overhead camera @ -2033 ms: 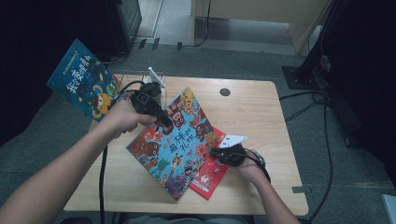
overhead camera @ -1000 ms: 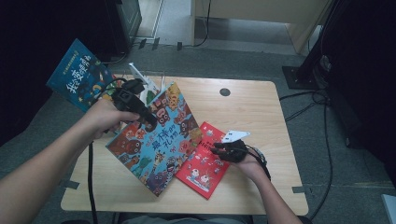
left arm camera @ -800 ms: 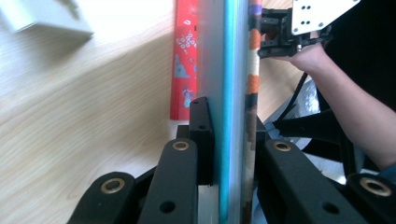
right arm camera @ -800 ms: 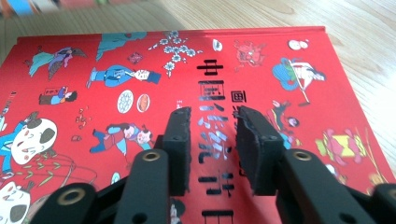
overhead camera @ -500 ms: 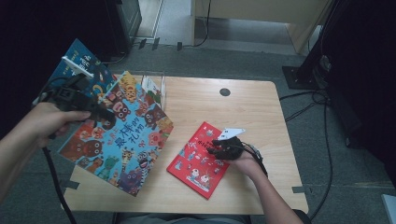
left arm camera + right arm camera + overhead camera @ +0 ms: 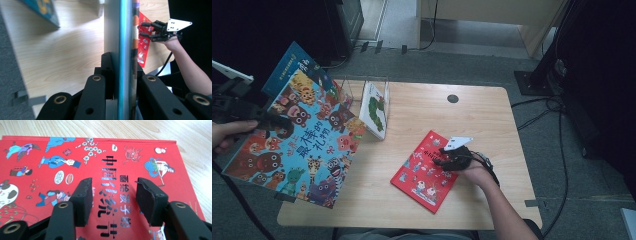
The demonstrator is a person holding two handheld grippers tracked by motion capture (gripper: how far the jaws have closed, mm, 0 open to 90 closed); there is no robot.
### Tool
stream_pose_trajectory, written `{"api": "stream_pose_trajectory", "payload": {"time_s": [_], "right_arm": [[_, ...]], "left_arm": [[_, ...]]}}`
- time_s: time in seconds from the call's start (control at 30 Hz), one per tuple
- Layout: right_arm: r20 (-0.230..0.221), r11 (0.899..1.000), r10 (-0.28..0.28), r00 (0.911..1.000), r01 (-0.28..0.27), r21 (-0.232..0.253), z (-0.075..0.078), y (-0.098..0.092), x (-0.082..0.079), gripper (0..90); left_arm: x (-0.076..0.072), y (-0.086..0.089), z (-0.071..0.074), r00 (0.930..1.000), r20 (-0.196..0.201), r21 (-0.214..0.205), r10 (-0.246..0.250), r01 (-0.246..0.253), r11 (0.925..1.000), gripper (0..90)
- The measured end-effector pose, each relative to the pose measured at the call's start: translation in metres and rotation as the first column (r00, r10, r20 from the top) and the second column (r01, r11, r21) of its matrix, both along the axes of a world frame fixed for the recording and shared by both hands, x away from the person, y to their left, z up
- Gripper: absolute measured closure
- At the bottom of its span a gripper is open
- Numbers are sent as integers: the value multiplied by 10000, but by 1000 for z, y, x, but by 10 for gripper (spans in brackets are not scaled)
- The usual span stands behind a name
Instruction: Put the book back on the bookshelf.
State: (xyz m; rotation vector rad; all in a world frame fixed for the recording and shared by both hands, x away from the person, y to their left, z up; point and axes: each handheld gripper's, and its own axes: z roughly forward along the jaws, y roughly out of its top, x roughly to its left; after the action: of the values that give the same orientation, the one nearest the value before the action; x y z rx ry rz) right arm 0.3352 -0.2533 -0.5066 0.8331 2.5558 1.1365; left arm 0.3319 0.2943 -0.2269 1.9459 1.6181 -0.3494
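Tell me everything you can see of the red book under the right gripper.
The red book is a thin hardcover picture book with a glossy red cover, printed with small cartoon figures, white blossoms and dark Chinese characters. It is closed and lies flat, cover up and askew, on the wooden table, toward its near right part. The right gripper hovers over its cover with jaws apart, which have just been opening; nothing is gripped between them.

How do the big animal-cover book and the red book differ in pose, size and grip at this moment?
The animal-cover book is tilted, overhanging the table edge, clamped in the left gripper; the red book lies flat on the table, with the right gripper open over its cover, jaws just opening with nothing between them. The animal-cover book looks clearly larger. Its cover is mostly blue; the red book's is red. Both are illustrated picture books.
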Motion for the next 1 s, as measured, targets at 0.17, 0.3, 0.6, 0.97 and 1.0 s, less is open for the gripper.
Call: {"api": "stream_pose_trajectory", "payload": {"time_s": [0.17,0.3,0.6,0.97,1.0], "right_arm": [[40,10000,-10,10000,10,5,0,2,2,462],[-4,10000,-31,10000,31,-7,0,4,3,450],[-24,10000,-40,10000,40,14,0,4,3,450],[63,9999,-86,9999,85,127,-2,6,2,428],[61,9999,-103,9999,102,129,-2,6,2,427]], "left_arm": [[-1,23,7,9985,47,-99,554,-553,9984,814],[1,36,12,9954,220,12,933,-934,9956,813],[26,49,20,9875,142,15,1570,-1570,9876,813],[71,54,35,9776,260,170,2088,-2093,9777,809],[75,53,36,9753,300,186,2188,-2194,9755,810]]}}
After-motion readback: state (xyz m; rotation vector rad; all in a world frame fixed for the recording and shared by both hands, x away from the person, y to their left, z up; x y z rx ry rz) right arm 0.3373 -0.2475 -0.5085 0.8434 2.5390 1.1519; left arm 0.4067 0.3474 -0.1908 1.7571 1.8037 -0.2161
